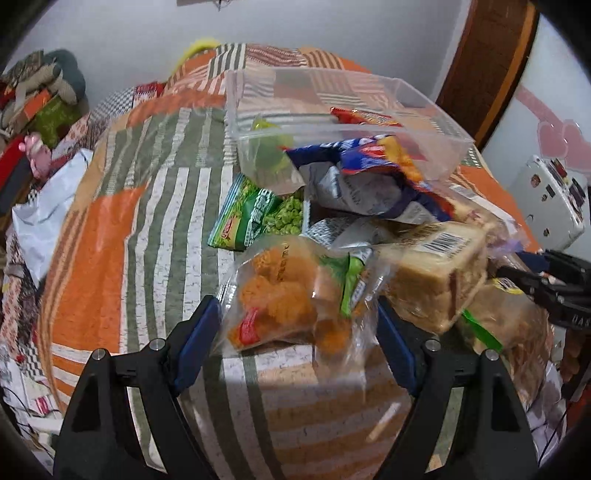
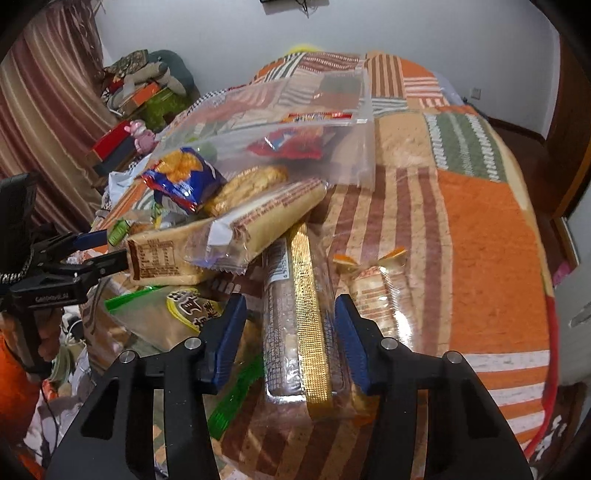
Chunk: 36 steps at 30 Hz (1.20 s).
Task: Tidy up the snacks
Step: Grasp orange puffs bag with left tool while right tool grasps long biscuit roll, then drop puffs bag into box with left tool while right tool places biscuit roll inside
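Bin [image 1: 436, 122] contents partly hidden behind its blurred clear wall; one red packet [image 1: 364, 117] legible inside. Pile on the quilt [image 1: 110, 236]: one pea pack [image 1: 251, 218], one blue chip bag [image 1: 373, 158], one bread loaf [image 1: 439, 273].

Left gripper [image 1: 295, 332] open, straddling the orange snack bag [image 1: 280, 295].

Right gripper [image 2: 290, 332] open, gold-striped pack [image 2: 295, 317] between its fingers; contact unclear.

Patchwork striped bedspread [image 1: 122, 206] in orange, green, brown covering bed. Clutter pile of folded clothes and boxes [image 2: 144, 85] past bed's far left corner. Striped curtain [image 2: 48, 122] beside it. White wall [image 2: 424, 26] behind bed.
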Tool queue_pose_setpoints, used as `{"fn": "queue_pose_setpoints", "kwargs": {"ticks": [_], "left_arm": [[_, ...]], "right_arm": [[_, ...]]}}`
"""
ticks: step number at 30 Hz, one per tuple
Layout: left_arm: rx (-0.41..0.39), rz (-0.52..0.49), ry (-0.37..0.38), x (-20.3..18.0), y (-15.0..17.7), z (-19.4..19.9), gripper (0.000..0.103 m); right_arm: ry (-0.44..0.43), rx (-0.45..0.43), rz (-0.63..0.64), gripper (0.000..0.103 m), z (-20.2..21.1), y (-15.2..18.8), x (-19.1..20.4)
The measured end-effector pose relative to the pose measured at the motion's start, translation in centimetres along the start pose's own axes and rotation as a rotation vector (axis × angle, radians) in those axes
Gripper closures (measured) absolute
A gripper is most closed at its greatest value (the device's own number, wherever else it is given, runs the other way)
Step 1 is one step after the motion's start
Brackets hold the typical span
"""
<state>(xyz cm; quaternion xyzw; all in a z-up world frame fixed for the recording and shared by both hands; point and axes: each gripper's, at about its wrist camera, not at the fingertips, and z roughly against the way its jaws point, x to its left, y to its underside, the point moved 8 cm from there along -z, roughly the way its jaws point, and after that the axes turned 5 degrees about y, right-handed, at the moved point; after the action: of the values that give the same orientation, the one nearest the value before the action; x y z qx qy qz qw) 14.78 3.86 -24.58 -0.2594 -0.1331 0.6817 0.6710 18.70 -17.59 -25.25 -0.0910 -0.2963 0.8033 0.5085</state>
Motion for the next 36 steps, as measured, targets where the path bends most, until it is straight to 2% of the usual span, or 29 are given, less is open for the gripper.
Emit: {"fn": "queue_pose_setpoints", "kwargs": {"ticks": [7, 9, 12, 16, 17, 21, 24, 28, 31, 36], "left_arm": [[-0.013, 0.010, -0.014, 0.4, 0.1, -1.1, 0.021], [-0.022, 0.004, -0.028, 0.6, 0.1, -1.1, 0.030], [-0.029, -0.005, -0.025, 0.7, 0.2, -0.8, 0.035], [-0.044, -0.017, -0.036, 0.7, 0.2, 0.0, 0.042], [-0.054, -0.021, -0.034, 0.6, 0.1, 0.4, 0.048], [-0.078, -0.025, -0.034, 0.5, -0.5, 1.8, 0.054], [-0.099, -0.011, -0.030, 0.5, -1.0, 2.7, 0.056], [-0.132, -0.004, -0.031, 0.4, -1.6, 4.0, 0.056], [-0.149, -0.001, -0.024, 0.2, -2.1, 4.8, 0.056], [-0.164, 0.008, -0.004, -0.3, -2.5, 5.8, 0.056]], "right_arm": [[-0.010, 0.027, -0.001, 0.056, -1.1, 0.2, 0.1], [-0.029, 0.027, -0.021, 0.056, -1.4, 0.1, -0.1], [-0.026, 0.017, -0.028, 0.066, -0.9, 0.2, -0.3], [-0.015, -0.002, -0.037, 0.069, -0.1, 0.2, -0.5], [-0.011, -0.006, -0.038, 0.070, 0.0, 0.1, -0.6], [-0.006, -0.022, -0.054, 0.071, 1.2, 0.2, -1.2], [0.003, -0.039, -0.067, 0.072, 2.0, 0.4, -1.8], [0.000, -0.068, -0.090, 0.082, 3.1, -0.2, -2.1], [0.011, -0.077, -0.080, 0.085, 3.5, -0.6, -1.9], [0.014, -0.042, -0.084, 0.077, 2.1, -0.8, -2.3]]}}
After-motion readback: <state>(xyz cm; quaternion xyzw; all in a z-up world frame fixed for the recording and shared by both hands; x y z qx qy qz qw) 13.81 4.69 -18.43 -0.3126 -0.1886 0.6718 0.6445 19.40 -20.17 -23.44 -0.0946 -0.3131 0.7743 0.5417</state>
